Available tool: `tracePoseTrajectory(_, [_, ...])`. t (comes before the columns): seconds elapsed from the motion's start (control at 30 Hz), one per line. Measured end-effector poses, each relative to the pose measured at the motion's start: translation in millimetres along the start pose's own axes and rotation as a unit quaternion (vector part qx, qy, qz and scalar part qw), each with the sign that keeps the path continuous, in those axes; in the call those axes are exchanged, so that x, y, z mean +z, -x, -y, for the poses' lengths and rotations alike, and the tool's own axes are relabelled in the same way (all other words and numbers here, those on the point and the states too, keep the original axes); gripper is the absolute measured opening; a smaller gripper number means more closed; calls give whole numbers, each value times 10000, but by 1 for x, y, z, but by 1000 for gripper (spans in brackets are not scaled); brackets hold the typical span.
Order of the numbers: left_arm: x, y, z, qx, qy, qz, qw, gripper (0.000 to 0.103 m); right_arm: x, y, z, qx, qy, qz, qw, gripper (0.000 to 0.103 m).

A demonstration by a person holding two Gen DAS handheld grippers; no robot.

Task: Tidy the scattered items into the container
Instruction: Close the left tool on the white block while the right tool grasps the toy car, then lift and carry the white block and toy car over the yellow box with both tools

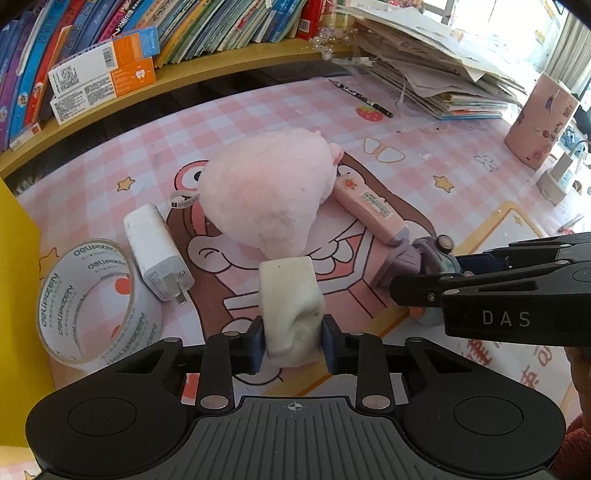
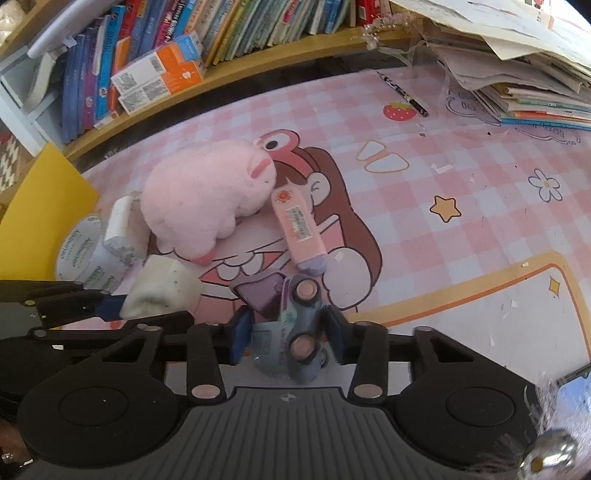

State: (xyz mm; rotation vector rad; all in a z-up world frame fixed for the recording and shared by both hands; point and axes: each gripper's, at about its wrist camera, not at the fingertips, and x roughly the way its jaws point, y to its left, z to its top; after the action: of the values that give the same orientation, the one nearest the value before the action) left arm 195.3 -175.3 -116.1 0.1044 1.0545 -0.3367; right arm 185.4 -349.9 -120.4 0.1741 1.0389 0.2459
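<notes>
My left gripper point(image 1: 293, 338) is shut on a white foam block point(image 1: 290, 295), and its blue pads dent the block's sides. My right gripper point(image 2: 290, 330) is shut on a small blue-grey toy car point(image 2: 301, 317) with pink wheels, which lies on its side. In the left wrist view the right gripper point(image 1: 421, 291) reaches in from the right. A pink plush point(image 1: 266, 192) lies mid-mat, with a pink tube-shaped case point(image 1: 369, 206) beside it. A white charger point(image 1: 157, 251) and a tape roll point(image 1: 92, 302) lie left of the block. A yellow container wall point(image 1: 14, 258) stands at the far left.
A pink checked cartoon mat point(image 2: 461, 166) covers the desk. A wooden shelf of books point(image 1: 184, 33) runs along the back, and a paper stack point(image 1: 443, 74) rises at the back right. A pink cylinder holder point(image 1: 539, 122) stands at the right. A black pen point(image 1: 364, 98) lies near the papers.
</notes>
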Motion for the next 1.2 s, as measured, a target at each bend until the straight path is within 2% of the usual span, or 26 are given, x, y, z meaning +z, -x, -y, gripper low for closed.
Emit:
tracePoseTrajectory(0.33, [-3, 29, 4, -48, -100, 340, 9994, 24, -6, 18, -5, 60, 0, 173, 9998, 40])
tracePoseTrajectory(0.83, [-27, 86, 3, 45, 67, 830, 9965, 24, -22, 57, -20, 72, 150, 559, 9983, 40])
tracePoseTrajectory(1.2, [-46, 108, 8, -118, -22, 1022, 9947, 24, -40, 79, -32, -20, 187, 708, 9973, 40])
